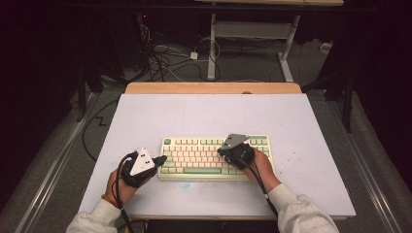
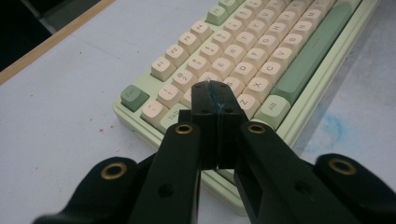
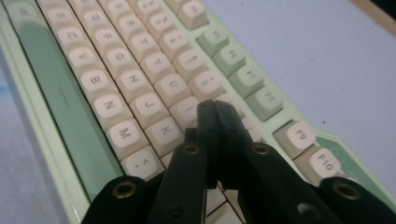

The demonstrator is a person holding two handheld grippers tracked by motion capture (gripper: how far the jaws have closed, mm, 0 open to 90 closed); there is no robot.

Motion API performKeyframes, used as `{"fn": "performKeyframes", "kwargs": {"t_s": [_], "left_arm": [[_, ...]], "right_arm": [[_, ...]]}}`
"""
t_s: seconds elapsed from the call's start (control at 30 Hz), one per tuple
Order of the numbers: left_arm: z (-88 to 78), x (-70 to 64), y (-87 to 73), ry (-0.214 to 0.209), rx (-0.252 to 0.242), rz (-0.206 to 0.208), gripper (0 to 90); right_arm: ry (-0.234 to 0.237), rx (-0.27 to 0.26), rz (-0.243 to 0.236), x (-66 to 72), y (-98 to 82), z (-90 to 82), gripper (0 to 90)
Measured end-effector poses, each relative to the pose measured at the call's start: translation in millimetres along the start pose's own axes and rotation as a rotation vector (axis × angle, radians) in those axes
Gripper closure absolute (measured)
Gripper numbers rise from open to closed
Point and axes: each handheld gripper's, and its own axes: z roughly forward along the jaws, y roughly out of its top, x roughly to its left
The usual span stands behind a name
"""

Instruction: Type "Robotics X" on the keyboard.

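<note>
**Keyboard square to the near edge, both claws closed over the keys**

Keyboard (image 1: 194,158) flat on the table (image 1: 145,116), in the near half, about centred side to side. Long axis across the table, parallel to the near edge. Green space bar (image 1: 202,170) along the near side; function row on the far side, toward the wooden strip (image 1: 214,88). Cream keys, with green ones at the corners and ends.

Left gripper (image 1: 162,159) over the left end of the keyboard, pointing right and slightly away from the person, grey plate on top. Jaws closed flat together, nothing between them. In the left gripper view the tips (image 2: 214,95) over the left-hand keys, near A and Z, with the green corner key (image 2: 134,96) off to the left. Contact with a key hidden by the jaws themselves: cannot tell.

Right gripper (image 1: 222,150) over the right-middle of the keyboard, pointing left along the long axis. Jaws shut, pads meeting, nothing gripped. In the right gripper view the tips (image 3: 215,112) over the upper letter rows, past J and K, near U. Touching or just above the keys: cannot tell.

Both hands low at the near edge, pale sleeves entering from the bottom. Cables trailing from each gripper back toward the person. Faint blue smudge (image 2: 332,128) on the table just beside the keyboard's near edge.
</note>
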Motion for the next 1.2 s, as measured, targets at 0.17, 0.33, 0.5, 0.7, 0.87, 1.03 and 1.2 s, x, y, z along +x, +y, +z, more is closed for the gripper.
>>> {"fn": "performKeyframes", "kwargs": {"t_s": [0.17,0.33,0.5,0.7,0.87,1.03,1.2], "left_arm": [[1.1,-0.2,0.2,-0.002,0.003,0.001,87.6],[3.1,-1.4,1.2,-0.007,0.009,0.005,87.5],[5.9,-3.0,3.1,-0.014,0.012,0.014,87.5],[7.5,-4.1,4.4,-0.022,0.013,0.021,87.5],[7.7,-4.7,5.4,-0.025,0.012,0.022,87.6],[7.4,-5.4,9.1,-0.038,0.000,0.012,87.6],[12.6,-10.5,15.2,-0.055,0.007,0.030,87.6]], "right_arm": [[-0.011,-0.053,0.011,-1.2,0.7,-15.2,90.0],[-0.019,-0.104,0.035,-3.3,-2.4,-29.1,90.0],[-0.022,-0.139,0.045,-4.1,-6.8,-41.2,90.0],[-0.030,-0.177,0.047,-4.4,-8.6,-53.9,90.0],[-0.030,-0.189,0.044,-3.2,-10.1,-59.0,90.0],[-0.039,-0.199,0.039,-1.8,-12.9,-64.5,90.0],[-0.043,-0.203,0.044,-2.1,-17.8,-71.7,90.0]]}}
